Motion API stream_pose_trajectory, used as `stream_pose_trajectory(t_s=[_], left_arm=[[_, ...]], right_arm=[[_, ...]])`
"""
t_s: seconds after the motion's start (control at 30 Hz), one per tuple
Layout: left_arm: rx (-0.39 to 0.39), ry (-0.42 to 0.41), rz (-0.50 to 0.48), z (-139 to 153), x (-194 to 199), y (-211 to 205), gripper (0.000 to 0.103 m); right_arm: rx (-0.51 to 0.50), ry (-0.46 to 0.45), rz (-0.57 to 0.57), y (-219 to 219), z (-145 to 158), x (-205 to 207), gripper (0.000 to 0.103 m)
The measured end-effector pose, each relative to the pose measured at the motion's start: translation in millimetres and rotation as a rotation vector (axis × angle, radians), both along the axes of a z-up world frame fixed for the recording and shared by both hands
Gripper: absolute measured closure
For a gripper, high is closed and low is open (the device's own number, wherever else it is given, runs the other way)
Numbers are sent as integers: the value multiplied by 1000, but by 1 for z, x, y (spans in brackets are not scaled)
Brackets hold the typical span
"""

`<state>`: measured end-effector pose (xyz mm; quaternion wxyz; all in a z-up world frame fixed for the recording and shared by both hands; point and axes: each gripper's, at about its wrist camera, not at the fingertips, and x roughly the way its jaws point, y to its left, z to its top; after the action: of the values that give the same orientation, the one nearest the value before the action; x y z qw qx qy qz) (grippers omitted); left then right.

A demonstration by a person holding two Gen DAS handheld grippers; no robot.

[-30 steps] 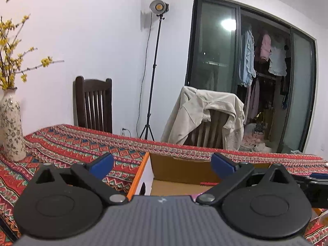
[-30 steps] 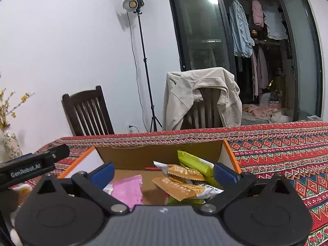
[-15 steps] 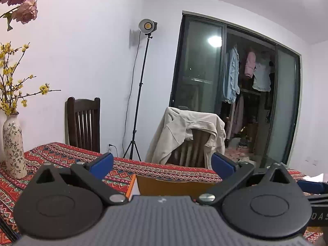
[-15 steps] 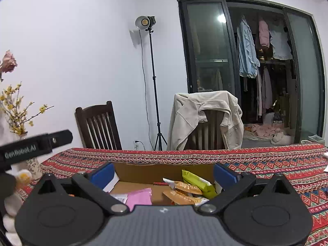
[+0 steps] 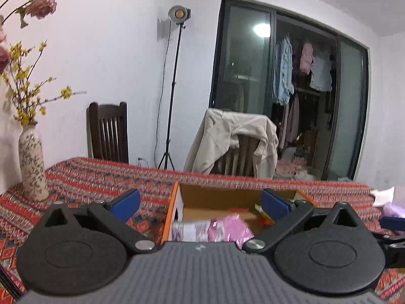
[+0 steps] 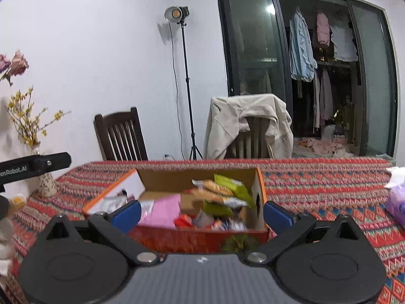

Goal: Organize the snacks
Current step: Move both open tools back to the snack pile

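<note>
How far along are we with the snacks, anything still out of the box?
Done: the cardboard box already holds a pink packet, orange packets and a green one.
In hand: nothing; left gripper and right gripper are both open and empty.
Left: no loose snack is clearly visible on the tablecloth.

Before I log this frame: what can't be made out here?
- Left view: the cardboard box's near half and floor, hidden behind the left claw body.
- Right view: snack packets motion-blurred, print unreadable.
- Right view: purple pack cut by the edge.
</note>
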<state>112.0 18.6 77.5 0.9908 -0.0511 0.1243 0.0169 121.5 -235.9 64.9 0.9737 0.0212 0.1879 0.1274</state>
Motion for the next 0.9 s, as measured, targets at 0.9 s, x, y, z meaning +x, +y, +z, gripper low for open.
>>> stream_pose_trajectory(t_s=[0.9], left_arm=[[-7, 172, 14, -81, -11, 16, 0]], right_arm=[[-143, 292, -58, 11, -73, 15, 0]])
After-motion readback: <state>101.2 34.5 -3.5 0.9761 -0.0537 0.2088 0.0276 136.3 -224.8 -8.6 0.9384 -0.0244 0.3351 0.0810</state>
